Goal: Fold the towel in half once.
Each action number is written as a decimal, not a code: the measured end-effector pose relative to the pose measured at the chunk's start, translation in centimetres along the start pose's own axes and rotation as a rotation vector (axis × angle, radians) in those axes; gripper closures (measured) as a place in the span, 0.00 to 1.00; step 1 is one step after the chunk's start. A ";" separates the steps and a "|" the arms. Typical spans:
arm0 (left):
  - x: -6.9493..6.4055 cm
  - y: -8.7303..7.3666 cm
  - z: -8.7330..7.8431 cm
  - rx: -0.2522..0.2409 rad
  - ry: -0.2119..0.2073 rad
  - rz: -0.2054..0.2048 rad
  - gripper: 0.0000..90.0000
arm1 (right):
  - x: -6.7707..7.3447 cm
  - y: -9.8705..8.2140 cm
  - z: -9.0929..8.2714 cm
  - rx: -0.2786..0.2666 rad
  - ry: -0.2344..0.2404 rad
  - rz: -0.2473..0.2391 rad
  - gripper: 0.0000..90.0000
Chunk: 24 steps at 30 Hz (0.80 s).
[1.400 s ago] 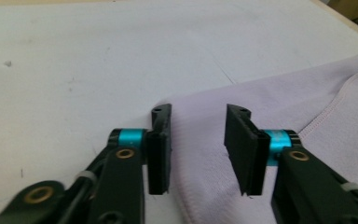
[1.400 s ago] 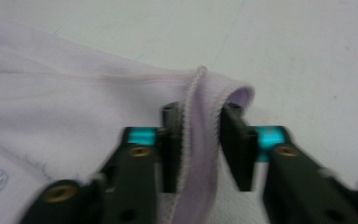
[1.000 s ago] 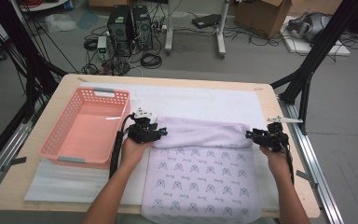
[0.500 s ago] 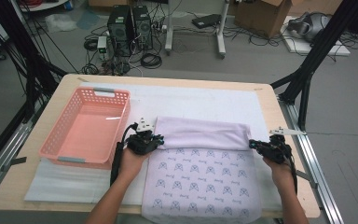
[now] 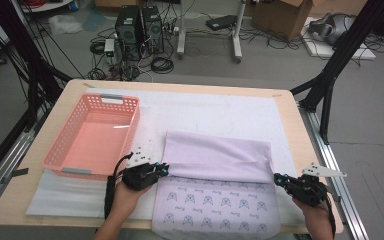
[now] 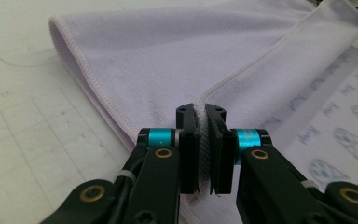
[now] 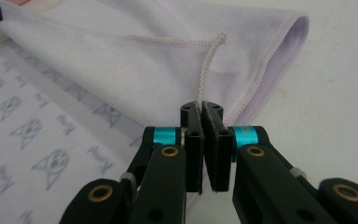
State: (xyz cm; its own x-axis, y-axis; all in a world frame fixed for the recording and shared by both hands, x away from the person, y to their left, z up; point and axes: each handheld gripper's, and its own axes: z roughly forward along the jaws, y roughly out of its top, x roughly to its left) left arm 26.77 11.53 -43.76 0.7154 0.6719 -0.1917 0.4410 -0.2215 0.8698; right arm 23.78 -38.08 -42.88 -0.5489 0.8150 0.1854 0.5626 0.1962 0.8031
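at the near edge of the worktop (image 5: pixel 300 130), the left gripper (image 5: pixel 161 170) and right gripper (image 5: pixel 279 179) each have fingers clamped on a corner of the lilac towel (image 5: pixel 215 160), folded over its printed half. beyond, left, sits a pink basket (image 5: pixel 95 135).

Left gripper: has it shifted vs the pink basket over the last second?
Yes. The left gripper, shut on the cloth corner, has come toward the table's near edge, from level with the pink basket's near part to just past its near rim.
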 end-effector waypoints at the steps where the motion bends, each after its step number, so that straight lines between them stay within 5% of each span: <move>1: -0.4 -0.4 -0.4 -0.007 -0.012 0.007 0.93 | 0.2 -0.2 -0.3 0.006 0.002 -0.006 0.97; 3: -1.0 -0.9 -0.7 -0.003 -0.019 0.018 0.93 | 0.7 -0.5 -0.6 0.021 0.011 -0.009 0.91; 4: -1.2 -1.2 -0.7 0.000 -0.021 0.021 0.92 | 0.8 -0.6 -0.5 0.031 0.005 -0.015 0.80; 6: -1.2 -1.2 -0.4 -0.002 0.001 0.009 0.71 | 1.0 -0.6 -0.3 0.026 0.004 0.005 0.69; 8: -1.1 -1.2 0.0 0.005 0.007 -0.005 0.62 | 1.3 -0.3 -0.1 0.011 -0.005 0.011 0.61; 11: -1.0 -1.2 0.7 0.030 0.004 -0.006 0.62 | 1.5 0.6 0.8 -0.003 -0.023 0.011 0.56; 13: -1.2 -1.1 1.2 0.068 0.009 -0.002 0.71 | 1.5 1.3 1.9 -0.001 -0.057 0.007 0.52; 15: -1.3 -1.1 1.4 0.076 0.015 -0.016 0.85 | 1.3 1.7 2.9 0.004 -0.072 0.010 0.55; 19: -1.6 -1.1 1.0 0.049 -0.007 -0.016 0.96 | 0.9 1.8 4.2 0.049 -0.019 0.026 0.96; 24: -1.9 -1.1 -0.3 0.016 -0.025 -0.008 0.96 | 1.5 0.9 2.0 -0.001 -0.018 0.001 0.97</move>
State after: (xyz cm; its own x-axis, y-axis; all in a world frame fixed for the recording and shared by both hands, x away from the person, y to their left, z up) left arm 24.74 10.74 -44.24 0.7254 0.6555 -0.2100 0.4549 -0.2276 0.8610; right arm 24.68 -35.64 -43.03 -0.5375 0.8247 0.1758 0.5625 0.1954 0.8034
